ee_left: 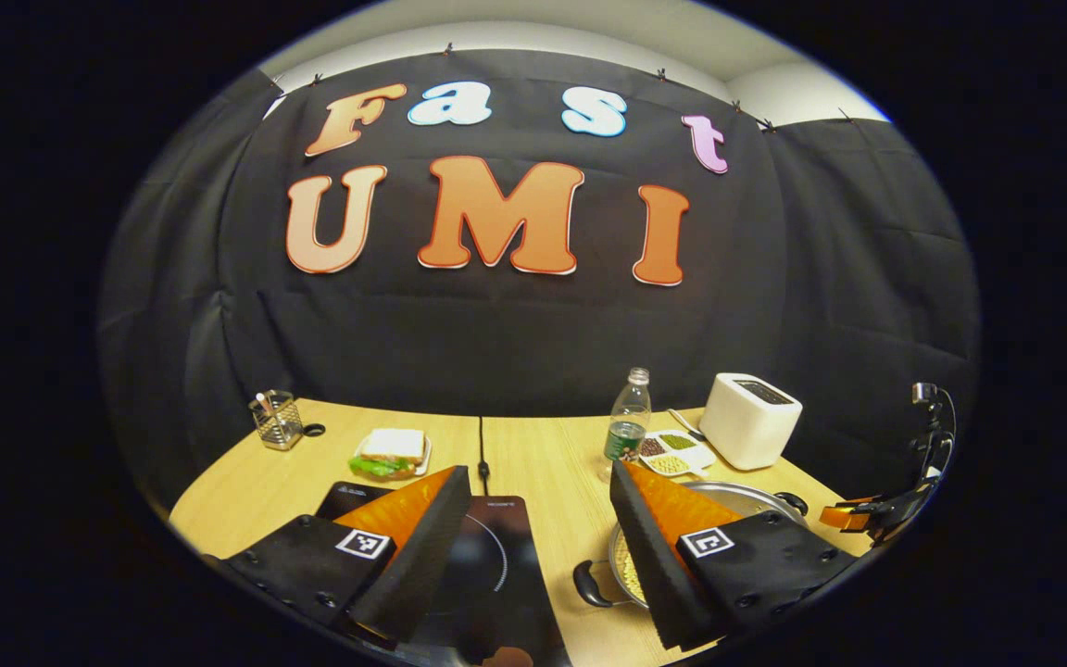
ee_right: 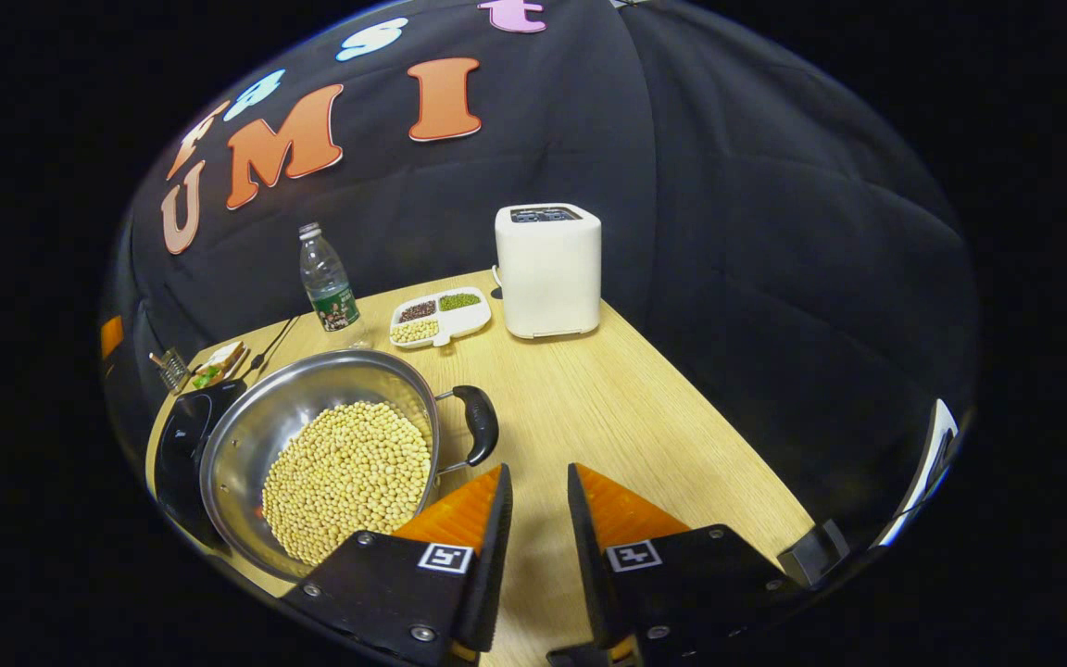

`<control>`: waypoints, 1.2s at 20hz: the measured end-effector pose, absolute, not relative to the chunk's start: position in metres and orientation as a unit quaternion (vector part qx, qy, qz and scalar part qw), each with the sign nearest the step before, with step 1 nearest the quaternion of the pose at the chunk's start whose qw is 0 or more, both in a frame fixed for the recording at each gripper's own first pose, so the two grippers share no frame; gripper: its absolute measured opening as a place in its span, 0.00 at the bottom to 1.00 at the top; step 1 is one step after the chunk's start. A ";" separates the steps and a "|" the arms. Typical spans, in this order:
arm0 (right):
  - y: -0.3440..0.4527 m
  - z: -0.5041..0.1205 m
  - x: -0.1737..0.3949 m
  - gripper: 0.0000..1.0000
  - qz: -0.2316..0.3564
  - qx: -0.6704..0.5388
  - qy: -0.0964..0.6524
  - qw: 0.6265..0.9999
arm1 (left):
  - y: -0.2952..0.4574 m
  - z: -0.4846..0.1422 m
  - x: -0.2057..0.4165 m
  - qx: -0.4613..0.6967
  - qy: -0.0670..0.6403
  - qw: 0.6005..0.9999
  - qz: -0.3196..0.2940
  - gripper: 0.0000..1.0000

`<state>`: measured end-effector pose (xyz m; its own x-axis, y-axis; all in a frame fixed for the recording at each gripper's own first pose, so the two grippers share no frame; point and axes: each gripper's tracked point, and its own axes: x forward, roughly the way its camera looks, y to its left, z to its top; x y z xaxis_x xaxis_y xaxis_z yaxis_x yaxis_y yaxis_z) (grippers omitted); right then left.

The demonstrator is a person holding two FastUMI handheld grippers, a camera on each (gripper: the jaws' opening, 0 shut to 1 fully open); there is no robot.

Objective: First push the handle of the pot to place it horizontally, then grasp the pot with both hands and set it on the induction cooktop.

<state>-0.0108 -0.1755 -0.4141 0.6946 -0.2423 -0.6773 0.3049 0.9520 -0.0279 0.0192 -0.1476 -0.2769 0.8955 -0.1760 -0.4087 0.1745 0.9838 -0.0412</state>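
We take the pot [ee_right: 320,454] as our landmark. It is a wide, shallow steel pan sitting on the wooden surface [ee_right: 663,417], heaped with pale yellow beans [ee_right: 348,477] to well over half its depth. The induction cooktop [ee_left: 487,556] lies flat just beside the pot, on the side away from the toaster [ee_right: 547,269]; in the right gripper view its black edge looks to touch or slip under the pot's rim, though we cannot tell which.

We judge the pot heavy and stiff, with polished walls too slick and too wide for any pinch. The loose fill will slide and spill if the pot tips, so it wants a level lift. The places to take hold are the two black loop handles: the right handle [ee_right: 480,424] stands just ahead of the right tongs [ee_right: 538,505], and the left handle [ee_left: 592,585] juts from the pot toward the cooktop, between the fingers of the left tongs [ee_left: 538,528]. Both look hard and smooth, so a firm grip across the bar seems wise.

The left tongs are spread wide, holding nothing, one finger over the cooktop and one over the pot. The right tongs are slightly parted and empty, near the right handle but not touching it.

Beyond the pot stand a water bottle [ee_right: 327,283] and a divided dish [ee_right: 441,317].
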 end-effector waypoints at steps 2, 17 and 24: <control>-0.175 -0.412 -0.010 0.47 -0.146 0.046 0.354 0.922 | -0.157 -0.292 0.015 -0.007 0.221 0.971 -0.096 0.98; -0.168 -0.397 0.009 0.94 -0.132 0.058 0.313 0.939 | -0.212 -0.412 -0.017 0.011 0.329 0.935 -0.130 0.99; -0.154 -0.423 0.035 0.94 -0.108 0.040 0.339 0.934 | -0.220 -0.424 -0.010 0.024 0.335 0.933 -0.127 0.99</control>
